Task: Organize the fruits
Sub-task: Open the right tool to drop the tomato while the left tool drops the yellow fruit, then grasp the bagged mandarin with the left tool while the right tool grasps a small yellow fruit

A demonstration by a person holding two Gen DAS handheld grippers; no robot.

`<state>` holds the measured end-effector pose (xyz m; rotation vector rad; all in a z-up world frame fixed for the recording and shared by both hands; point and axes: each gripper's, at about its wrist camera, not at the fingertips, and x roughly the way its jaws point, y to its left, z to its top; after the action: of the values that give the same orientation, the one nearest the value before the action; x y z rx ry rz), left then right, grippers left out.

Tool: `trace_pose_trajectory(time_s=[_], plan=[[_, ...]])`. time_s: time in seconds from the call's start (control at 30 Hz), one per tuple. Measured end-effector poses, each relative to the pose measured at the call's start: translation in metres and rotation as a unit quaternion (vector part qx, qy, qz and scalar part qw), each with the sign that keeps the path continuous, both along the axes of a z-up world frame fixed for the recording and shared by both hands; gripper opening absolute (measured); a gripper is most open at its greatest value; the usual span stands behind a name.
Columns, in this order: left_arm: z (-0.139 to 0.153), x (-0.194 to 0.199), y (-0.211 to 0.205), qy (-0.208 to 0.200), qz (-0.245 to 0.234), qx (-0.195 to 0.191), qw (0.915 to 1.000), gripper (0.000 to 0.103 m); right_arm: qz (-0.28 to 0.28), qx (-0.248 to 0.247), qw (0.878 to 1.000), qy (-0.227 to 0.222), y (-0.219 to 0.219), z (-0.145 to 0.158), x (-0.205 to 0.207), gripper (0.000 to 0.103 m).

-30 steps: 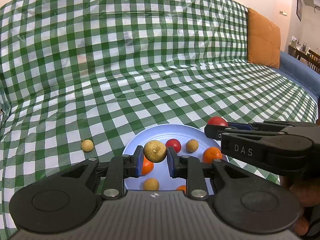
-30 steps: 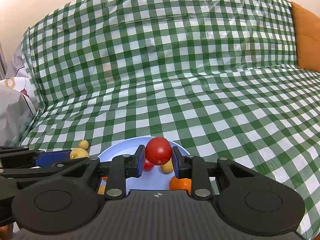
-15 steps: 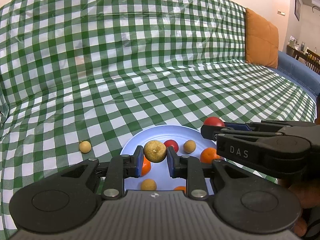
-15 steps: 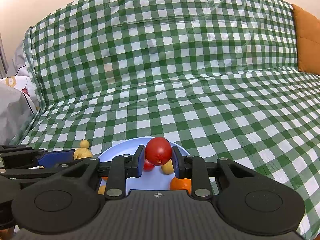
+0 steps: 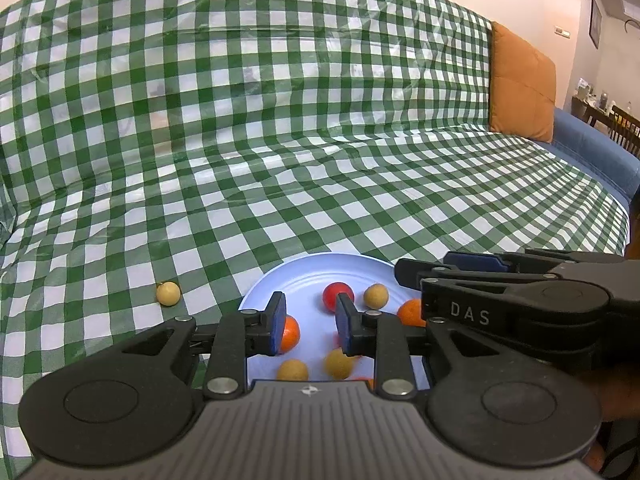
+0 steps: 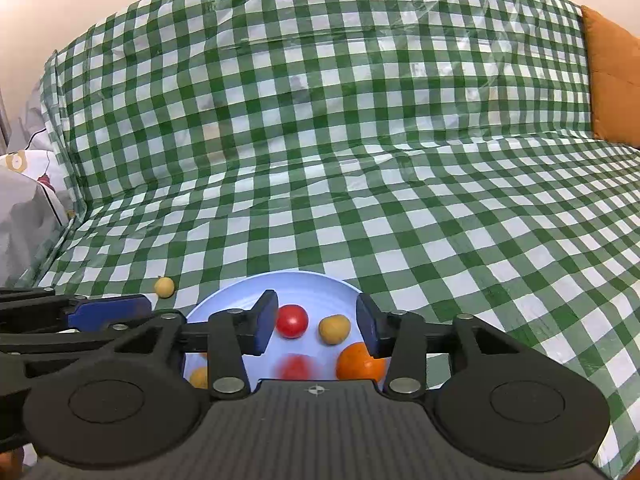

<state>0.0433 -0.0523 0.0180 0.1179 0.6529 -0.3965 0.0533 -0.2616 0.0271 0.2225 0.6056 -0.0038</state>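
Note:
A light blue plate (image 5: 304,276) lies on the green checked cloth, also in the right wrist view (image 6: 320,284). It holds several small fruits: red (image 5: 338,295), yellow (image 5: 376,296), orange (image 5: 290,334). My left gripper (image 5: 308,322) is open and empty above the plate; a blurred yellow fruit (image 5: 339,363) is below it. My right gripper (image 6: 316,322) is open and empty above the plate; a blurred red fruit (image 6: 297,366) is below it. One yellow fruit (image 5: 168,293) lies on the cloth left of the plate, also in the right wrist view (image 6: 164,286).
The checked cloth (image 5: 280,140) covers a sofa seat and back. An orange cushion (image 5: 520,84) stands at the far right. A grey pillow (image 6: 24,208) lies at the left edge. The right gripper's body (image 5: 520,300) reaches in beside the left one.
Both grippers have opened. The yellow fruit has dropped from the left gripper and the red fruit from the right gripper, both onto the plate.

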Motion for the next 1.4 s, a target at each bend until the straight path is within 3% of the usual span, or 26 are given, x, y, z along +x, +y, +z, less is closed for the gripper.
trace_pose_trajectory(time_s=[0.23, 0.5, 0.87, 0.93, 1.0, 1.1, 1.2, 1.27, 1.33, 1.4], plan=[[0.004, 0.001, 0.003, -0.01, 0.011, -0.006, 0.9999, 0.029, -0.013, -0.001, 1.0, 0.004, 0.0, 0.002, 0.001, 0.046], [0.014, -0.006, 0.017, -0.028, 0.028, -0.013, 0.9991, 0.027, -0.022, -0.011, 1.0, -0.014, 0.008, 0.023, -0.013, 0.046], [0.037, -0.02, 0.054, -0.077, 0.02, 0.029, 0.9964, 0.029, -0.015, -0.02, 0.998, -0.05, 0.014, 0.052, -0.038, 0.046], [0.027, -0.018, 0.065, -0.065, 0.033, 0.028, 0.9969, 0.029, -0.019, -0.009, 0.998, -0.051, 0.017, 0.056, -0.038, 0.046], [0.017, -0.01, 0.074, -0.02, 0.046, 0.036, 0.9981, 0.029, -0.02, 0.002, 0.998, -0.052, 0.021, 0.059, -0.039, 0.046], [0.013, -0.004, 0.082, -0.016, 0.073, 0.062, 0.9953, 0.029, -0.013, 0.012, 0.998, -0.053, 0.033, 0.061, -0.039, 0.046], [0.005, 0.008, 0.095, 0.02, 0.094, 0.051, 0.9941, 0.03, -0.005, 0.016, 0.999, -0.051, 0.047, 0.06, -0.035, 0.046], [-0.004, 0.017, 0.101, 0.047, 0.108, 0.047, 0.992, 0.048, -0.003, 0.024, 0.999, -0.047, 0.055, 0.058, -0.032, 0.046], [-0.014, 0.024, 0.106, 0.054, 0.118, 0.051, 0.9902, 0.081, 0.002, 0.033, 0.999, -0.041, 0.063, 0.055, -0.028, 0.046], [-0.027, 0.033, 0.104, 0.065, 0.12, 0.076, 0.9877, 0.088, 0.009, 0.037, 0.999, -0.038, 0.072, 0.053, -0.025, 0.046]])
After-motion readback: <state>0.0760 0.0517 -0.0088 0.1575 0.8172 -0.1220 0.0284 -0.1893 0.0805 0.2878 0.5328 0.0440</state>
